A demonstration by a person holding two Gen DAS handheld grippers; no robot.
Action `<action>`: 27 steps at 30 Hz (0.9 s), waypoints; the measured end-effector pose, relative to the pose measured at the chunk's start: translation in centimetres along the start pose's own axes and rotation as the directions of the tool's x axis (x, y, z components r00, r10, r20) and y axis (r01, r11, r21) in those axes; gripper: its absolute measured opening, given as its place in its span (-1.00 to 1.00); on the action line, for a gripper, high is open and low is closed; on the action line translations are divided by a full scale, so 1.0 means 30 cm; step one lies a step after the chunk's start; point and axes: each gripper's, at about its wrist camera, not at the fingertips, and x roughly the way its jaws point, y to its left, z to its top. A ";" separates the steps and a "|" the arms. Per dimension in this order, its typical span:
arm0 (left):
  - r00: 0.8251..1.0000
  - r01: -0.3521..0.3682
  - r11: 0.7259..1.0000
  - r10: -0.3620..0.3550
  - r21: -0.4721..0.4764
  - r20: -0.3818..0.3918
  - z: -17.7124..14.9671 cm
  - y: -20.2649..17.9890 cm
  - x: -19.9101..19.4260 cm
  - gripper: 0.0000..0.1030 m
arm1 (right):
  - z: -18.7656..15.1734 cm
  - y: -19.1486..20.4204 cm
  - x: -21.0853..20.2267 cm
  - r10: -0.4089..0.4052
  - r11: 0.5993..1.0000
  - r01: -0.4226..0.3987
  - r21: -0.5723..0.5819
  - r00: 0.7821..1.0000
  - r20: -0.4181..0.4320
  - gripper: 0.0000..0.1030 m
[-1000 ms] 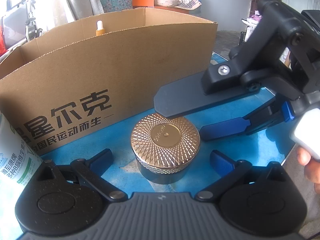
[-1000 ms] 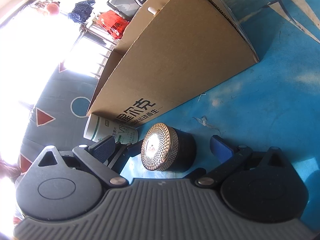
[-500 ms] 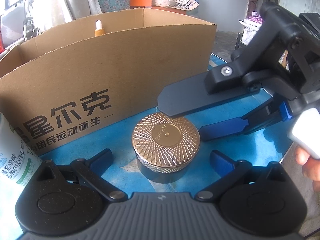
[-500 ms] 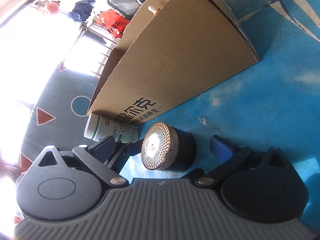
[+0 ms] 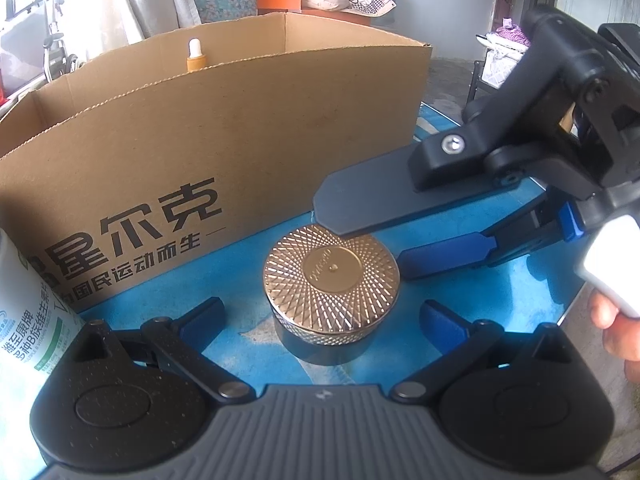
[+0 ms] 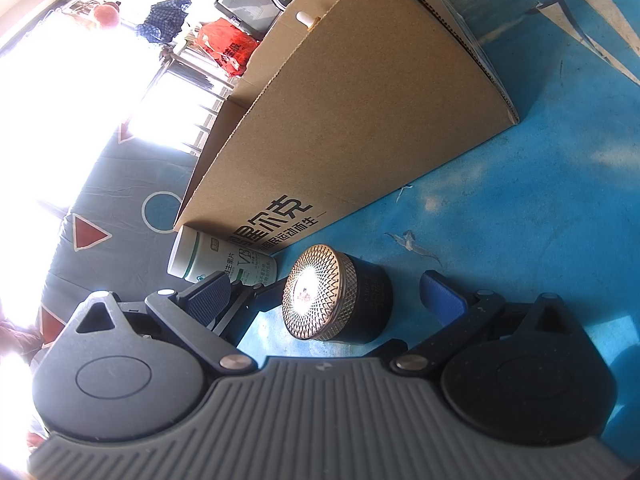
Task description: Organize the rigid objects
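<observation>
A short round dark jar with a gold patterned lid (image 5: 331, 280) is standing upright on the blue printed counter (image 5: 500, 300), its axis vertical and lid facing up, just in front of the open brown cardboard box (image 5: 224, 128). The left gripper (image 5: 322, 322) is spreading wide around it, its fingers apart from the jar. The right gripper (image 5: 372, 240) is reaching in sideways, also wide, one finger above the lid. A white and green bottle (image 6: 222, 258) is lying on its side beside the box.
</observation>
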 end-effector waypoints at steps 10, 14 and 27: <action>1.000 0.020 1.000 -0.019 -0.011 0.021 -0.013 0.003 -0.005 1.00 | 0.000 0.001 0.000 0.000 1.000 0.000 0.000 1.000 0.000 0.97; 0.999 0.021 1.000 -0.021 -0.010 0.039 -0.026 0.007 -0.008 1.00 | -0.001 0.001 0.000 0.000 1.000 0.000 0.000 1.000 0.000 0.97; 0.999 0.005 1.000 -0.005 0.007 0.038 -0.039 -0.014 -0.005 1.00 | 0.000 0.001 0.006 0.003 1.000 -0.003 -0.010 1.000 -0.005 0.97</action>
